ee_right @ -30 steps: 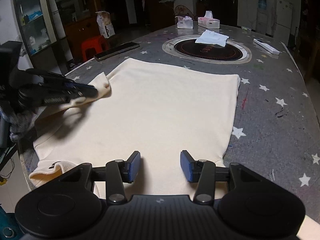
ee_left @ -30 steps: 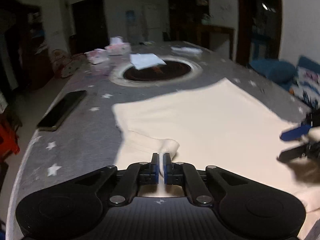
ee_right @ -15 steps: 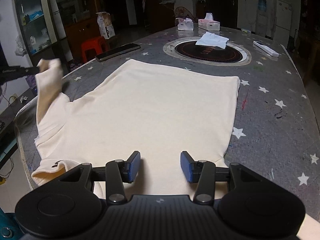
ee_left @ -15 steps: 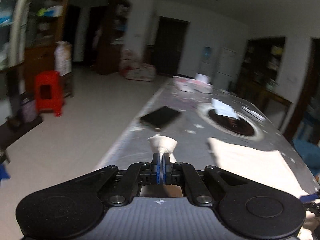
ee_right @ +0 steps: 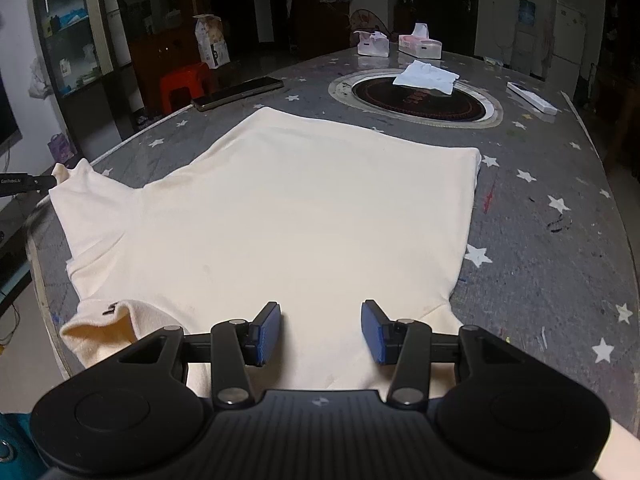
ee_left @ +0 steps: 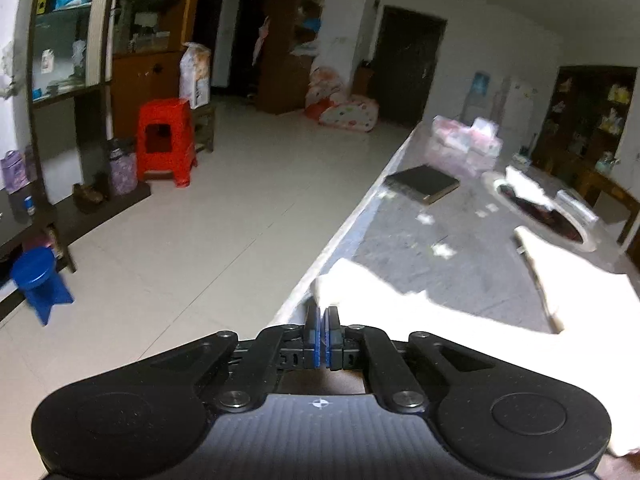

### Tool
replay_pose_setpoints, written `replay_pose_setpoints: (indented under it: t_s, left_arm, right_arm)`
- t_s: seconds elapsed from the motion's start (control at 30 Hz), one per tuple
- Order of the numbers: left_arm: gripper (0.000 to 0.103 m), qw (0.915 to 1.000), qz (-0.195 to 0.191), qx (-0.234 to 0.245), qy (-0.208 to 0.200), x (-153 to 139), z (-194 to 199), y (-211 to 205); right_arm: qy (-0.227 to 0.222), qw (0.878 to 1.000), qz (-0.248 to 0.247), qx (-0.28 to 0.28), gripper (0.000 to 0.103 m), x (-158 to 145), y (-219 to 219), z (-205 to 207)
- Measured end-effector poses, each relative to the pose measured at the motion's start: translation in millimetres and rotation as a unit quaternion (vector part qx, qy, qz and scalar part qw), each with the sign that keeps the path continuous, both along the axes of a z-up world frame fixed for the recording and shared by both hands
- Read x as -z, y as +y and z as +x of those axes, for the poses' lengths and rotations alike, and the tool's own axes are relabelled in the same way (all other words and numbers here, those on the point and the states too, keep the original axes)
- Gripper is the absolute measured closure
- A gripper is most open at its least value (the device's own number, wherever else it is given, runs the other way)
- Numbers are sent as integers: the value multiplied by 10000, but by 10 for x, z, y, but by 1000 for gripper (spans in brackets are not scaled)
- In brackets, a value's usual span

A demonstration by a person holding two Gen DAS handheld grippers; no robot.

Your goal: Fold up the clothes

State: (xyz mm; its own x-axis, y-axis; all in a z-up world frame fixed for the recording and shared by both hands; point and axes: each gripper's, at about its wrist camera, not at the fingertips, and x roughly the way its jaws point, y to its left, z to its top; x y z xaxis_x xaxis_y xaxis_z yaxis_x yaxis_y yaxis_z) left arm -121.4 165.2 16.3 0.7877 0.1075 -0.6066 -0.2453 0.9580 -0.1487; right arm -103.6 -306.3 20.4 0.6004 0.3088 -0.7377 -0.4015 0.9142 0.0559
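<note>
Cream shirt [ee_right: 304, 216] lies spread flat on the grey star-printed table [ee_right: 540, 248], its body smooth and its hem toward the round inset hob [ee_right: 416, 98]. Nearest to the shirt's collar end, the right gripper [ee_right: 320, 330] hovers with its blue pads parted and nothing between them, the cloth only lying beneath. At the shirt's left side, the left gripper [ee_left: 322, 330] is clenched on the tip of the sleeve [ee_right: 70, 172], which is drawn out straight to the table's edge, away from the shirt's body.

Beyond the shirt's far left corner lies a dark phone [ee_right: 236, 94], and past the hob sit two tissue boxes [ee_right: 400, 44], with a white cloth [ee_right: 426, 78] resting on the hob itself.

As I judge it, the sleeve is being laid out before folding. The risk is in that pull: only a small pinch of fabric is held, so it may slip free. And since nothing pins the shirt's body, a hard tug could drag the whole shirt toward the edge and wrinkle it. A bunched fold near the collar [ee_right: 108, 322] may also spoil a clean fold.
</note>
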Motion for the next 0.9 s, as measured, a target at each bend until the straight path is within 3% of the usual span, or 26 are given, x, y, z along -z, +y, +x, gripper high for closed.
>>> replay_pose_setpoints:
  t_s: [0.2, 0.33, 0.53, 0.67, 0.9]
  left_arm:
    - [100, 9997, 37, -243, 75, -40, 6, 40]
    - [99, 9993, -49, 344, -158, -187, 60, -226]
    - [99, 9919, -194, 1252, -87, -122, 323, -733]
    - [98, 9921, -128, 1236, 157, 36, 437, -807]
    - [97, 9951, 254, 956, 50, 96, 441, -674]
  right_arm:
    - [-58, 10000, 26, -48, 54, -34, 18, -29]
    - [-109, 9999, 87, -60, 54, -71, 22, -46]
    - [-58, 9999, 130, -56, 54, -28, 34, -71]
    - [-42, 9999, 129, -41, 54, -12, 12, -139]
    - [-139, 9998, 58, -105, 52, 17, 69, -288]
